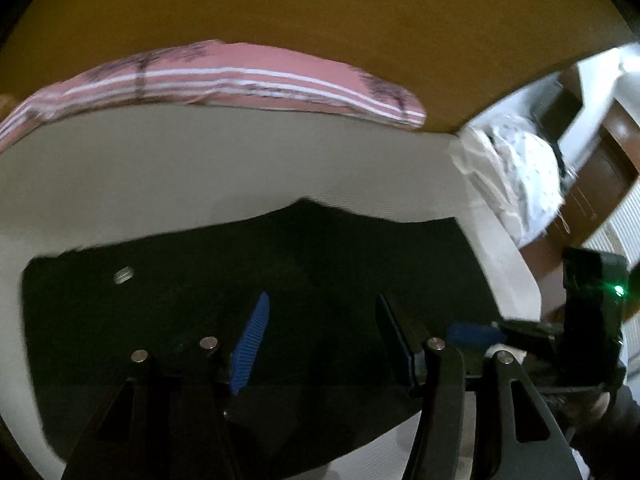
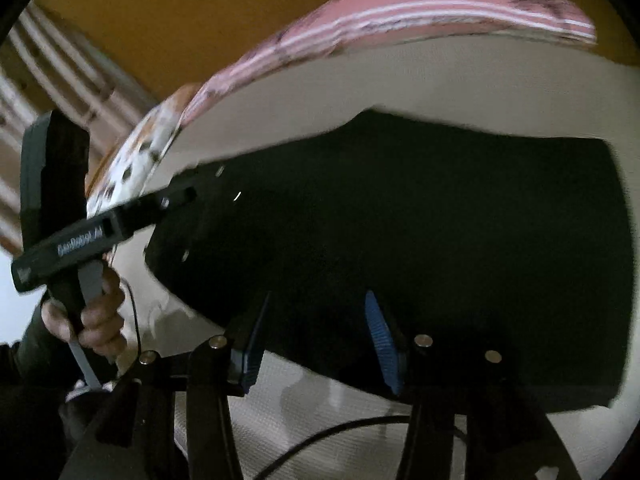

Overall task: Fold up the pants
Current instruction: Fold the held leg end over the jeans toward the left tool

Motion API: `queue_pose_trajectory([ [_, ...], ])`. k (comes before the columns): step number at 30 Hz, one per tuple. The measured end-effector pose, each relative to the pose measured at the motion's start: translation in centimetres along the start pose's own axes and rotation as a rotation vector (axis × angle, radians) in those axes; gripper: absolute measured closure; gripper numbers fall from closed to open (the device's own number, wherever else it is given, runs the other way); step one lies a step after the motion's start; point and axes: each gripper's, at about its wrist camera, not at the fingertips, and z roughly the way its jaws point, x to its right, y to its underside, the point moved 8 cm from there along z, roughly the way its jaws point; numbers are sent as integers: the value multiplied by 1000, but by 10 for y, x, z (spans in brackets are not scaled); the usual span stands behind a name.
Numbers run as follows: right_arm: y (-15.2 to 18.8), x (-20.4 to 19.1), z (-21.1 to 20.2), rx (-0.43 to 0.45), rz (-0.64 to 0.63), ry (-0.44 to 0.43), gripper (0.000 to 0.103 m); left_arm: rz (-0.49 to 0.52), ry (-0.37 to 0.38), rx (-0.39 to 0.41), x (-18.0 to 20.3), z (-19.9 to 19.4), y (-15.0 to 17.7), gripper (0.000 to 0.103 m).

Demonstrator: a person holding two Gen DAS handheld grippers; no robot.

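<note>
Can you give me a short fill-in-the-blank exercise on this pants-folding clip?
1. The pants lying on the white bed are ____ in colour.
2. The fingers of the left tool stand ____, gripping nothing.
3. The pads on the right tool are ____.
4. The striped cloth at the bed's far edge is mostly ____.

Missing words: dark; open; blue; pink

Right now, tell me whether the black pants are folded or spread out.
Folded, apparently: the black pants lie flat on the white bed as one compact block, no separate legs visible. Layers are too dark to see.
</note>
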Motion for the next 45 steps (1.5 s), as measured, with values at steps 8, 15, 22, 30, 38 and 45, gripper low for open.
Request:
queue_pose_trajectory([
  [8,-2,88,-20,29,143,243,57,143,22,-162,56,78,21,45],
  [15,22,121,-21,21,206,227,58,342,-71,-180,67,88,62,44],
  [22,19,116,-32,19,202,250,57,217,-29,-195,57,75,46,43],
  [30,-35,128,-86,117,171,313,54,160,-61,-113,34,51,8,43],
  [38,-36,150,-74,122,282,287,50,235,-133,-149,16,88,38,42],
  [45,-9,162,-47,73,369,243,51,252,-137,-104,15,89,43,37],
])
